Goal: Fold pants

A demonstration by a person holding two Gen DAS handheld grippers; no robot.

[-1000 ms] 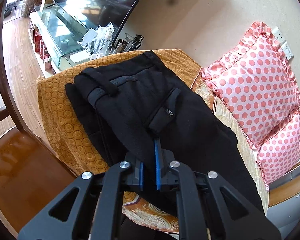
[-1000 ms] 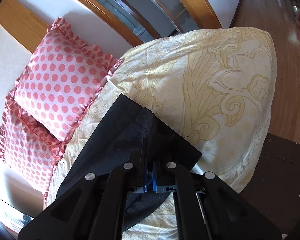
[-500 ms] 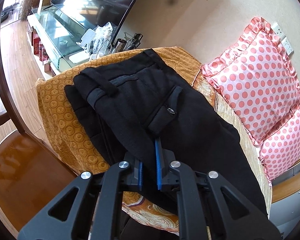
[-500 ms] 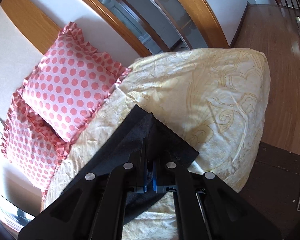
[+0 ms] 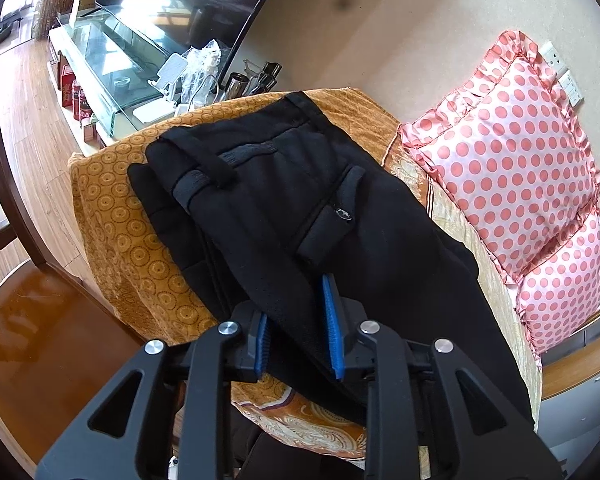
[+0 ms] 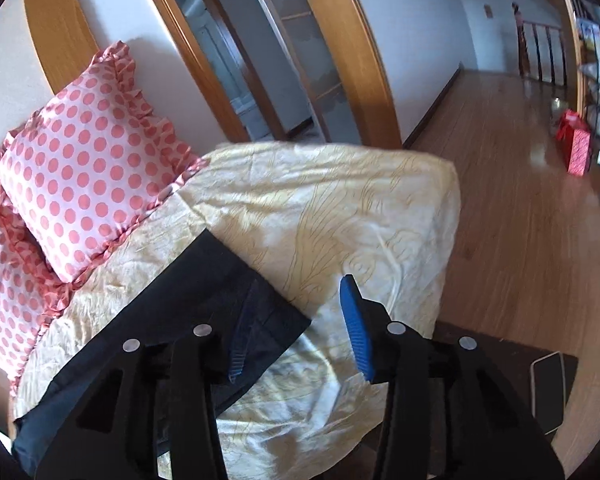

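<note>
Your left claw (image 5: 298,330) is easing apart right now, and the black pants (image 5: 284,208) fabric sits loosely between its blue pads (image 5: 331,320), no longer squeezed. Over on the other side, your right claw (image 6: 296,326) is spreading too, with the hem end of the pants (image 6: 204,292) lying under its left finger and nothing pinched between the 2 pads. The pants lie stretched along the bed (image 6: 340,216), waistband end on the orange patterned cover (image 5: 112,216), leg end on the pale yellow sheet, just beside the 2 pink dotted pillows (image 5: 512,160). By the look of it, the legs are stacked 1 over the other, so the lengthwise fold reads as done. What's left, I'd judge, is bringing hem to waistband and tidying the bundle.
</note>
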